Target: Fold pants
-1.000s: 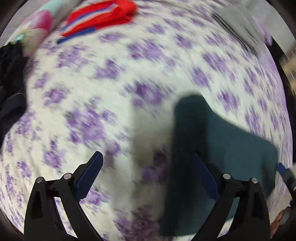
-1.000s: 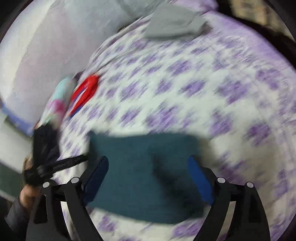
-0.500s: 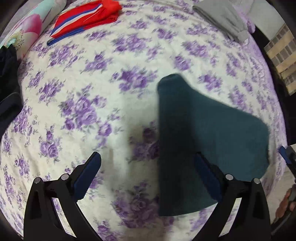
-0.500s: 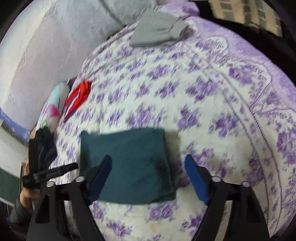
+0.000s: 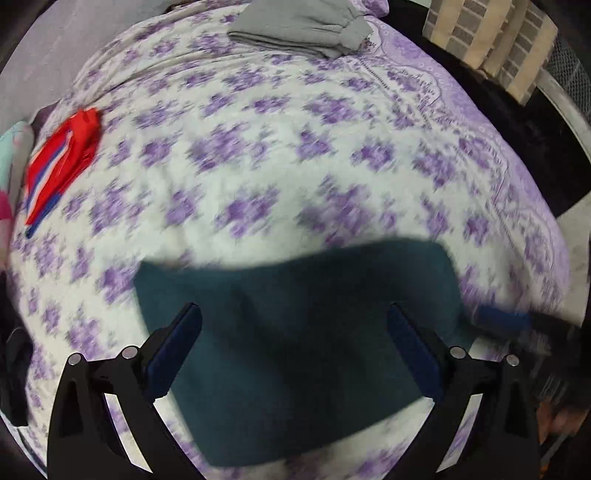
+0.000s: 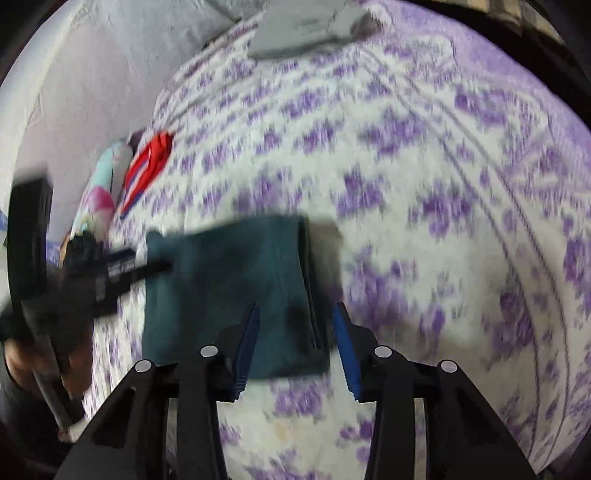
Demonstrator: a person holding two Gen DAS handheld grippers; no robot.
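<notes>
The dark teal pants (image 5: 303,332) lie folded into a flat rectangle on the purple-flowered bedspread (image 5: 258,155). My left gripper (image 5: 293,332) is wide open above the fold, empty. In the right wrist view the folded pants (image 6: 225,284) lie ahead, with the layered edge on their right side. My right gripper (image 6: 295,332) is partly closed, its jaws either side of that right edge, gripping nothing that I can see. The left gripper also shows in the right wrist view (image 6: 122,269) at the pants' left edge.
Folded grey pants (image 5: 299,26) lie at the far end of the bed. A red striped garment (image 5: 62,162) and a pastel pillow (image 6: 101,188) lie at the left. Dark clothing (image 5: 11,362) sits at the near left edge. The bed's right edge (image 5: 546,221) drops off.
Both views have swung; the teal fold now sits straight under the left gripper. The right gripper's jaws have narrowed and moved in to the pants' right edge.
</notes>
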